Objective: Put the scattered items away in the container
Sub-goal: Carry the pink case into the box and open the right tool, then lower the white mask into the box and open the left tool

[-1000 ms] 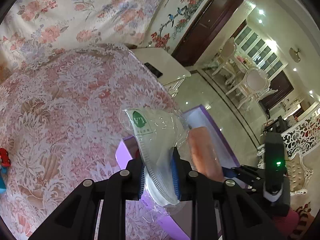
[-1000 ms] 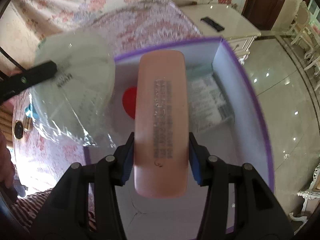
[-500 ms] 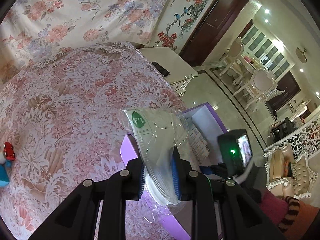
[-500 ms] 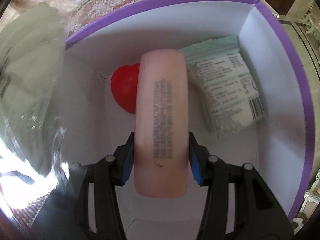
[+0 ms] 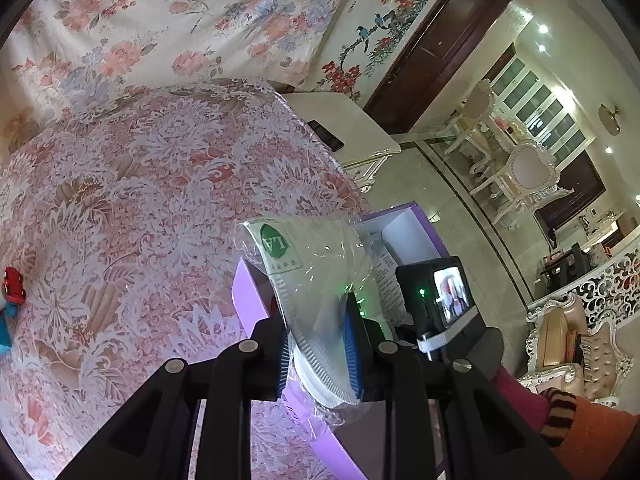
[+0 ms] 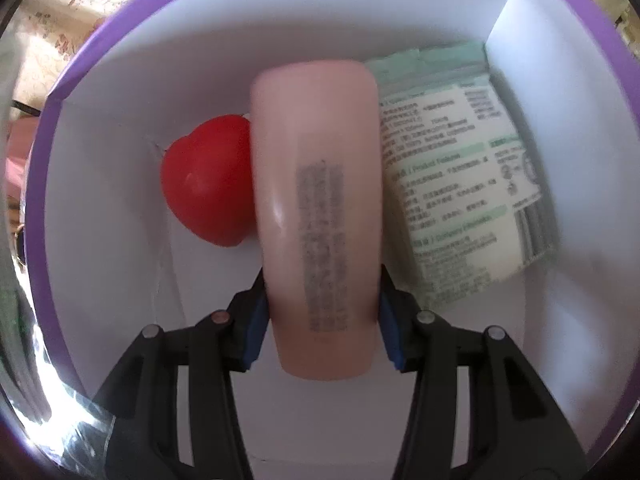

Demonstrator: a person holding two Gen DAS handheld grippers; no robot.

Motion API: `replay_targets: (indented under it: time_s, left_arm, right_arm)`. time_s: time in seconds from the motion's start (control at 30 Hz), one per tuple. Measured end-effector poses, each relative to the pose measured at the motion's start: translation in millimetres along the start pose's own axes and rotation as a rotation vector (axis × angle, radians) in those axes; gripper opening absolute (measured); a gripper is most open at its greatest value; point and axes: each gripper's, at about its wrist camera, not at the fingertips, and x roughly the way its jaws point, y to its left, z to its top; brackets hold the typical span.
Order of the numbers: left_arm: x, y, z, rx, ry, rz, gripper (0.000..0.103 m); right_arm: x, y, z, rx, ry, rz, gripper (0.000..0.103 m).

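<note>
My right gripper (image 6: 320, 316) is shut on a pink tube (image 6: 316, 208) and holds it low inside the purple box (image 6: 120, 32) with white walls. A red heart-shaped item (image 6: 204, 184) and a green-white packet (image 6: 460, 176) lie on the box floor. My left gripper (image 5: 320, 344) is shut on a white mask in a clear wrapper (image 5: 316, 288), held above the box's near edge (image 5: 250, 292). The right gripper's body with its small screen (image 5: 444, 296) reaches into the box in the left wrist view.
The box stands at the edge of a bed with a pink lace cover (image 5: 140, 208). A small red toy car (image 5: 14, 284) and a blue item (image 5: 6, 328) lie at the far left. A white side table (image 5: 344, 128) holds a dark remote (image 5: 326, 136).
My right gripper has gone down into the box with the pink tube, close to the heart and packet. My left gripper has kept the wrapped mask almost still over the box edge.
</note>
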Motion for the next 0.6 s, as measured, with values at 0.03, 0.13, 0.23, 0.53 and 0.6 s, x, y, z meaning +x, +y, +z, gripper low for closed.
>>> replay_targets:
  time_s: [0.03, 0.13, 0.23, 0.53, 0.6]
  left_arm:
    - [0, -1, 0, -0.001, 0.001, 0.0, 0.024]
    - [2, -4, 1, -0.002, 0.003, -0.003, 0.024]
    - [2, -9, 4, 0.008, 0.003, -0.007, 0.024]
    - [20, -24, 11, 0.059, 0.129, -0.056, 0.024]
    - [27, -29, 7, 0.093, 0.164, -0.043, 0.024]
  right_arm:
    - [-1, -2, 1, 0.002, -0.001, 0.013, 0.053]
    - [-6, -8, 0, -0.011, 0.003, 0.051, 0.061]
    - [-18, -14, -3, -0.016, -0.005, 0.097, 0.066]
    - [-66, -50, -32, -0.002, -0.036, 0.122, 0.068]
    - [-73, -58, -40, 0.001, -0.035, 0.106, 0.069]
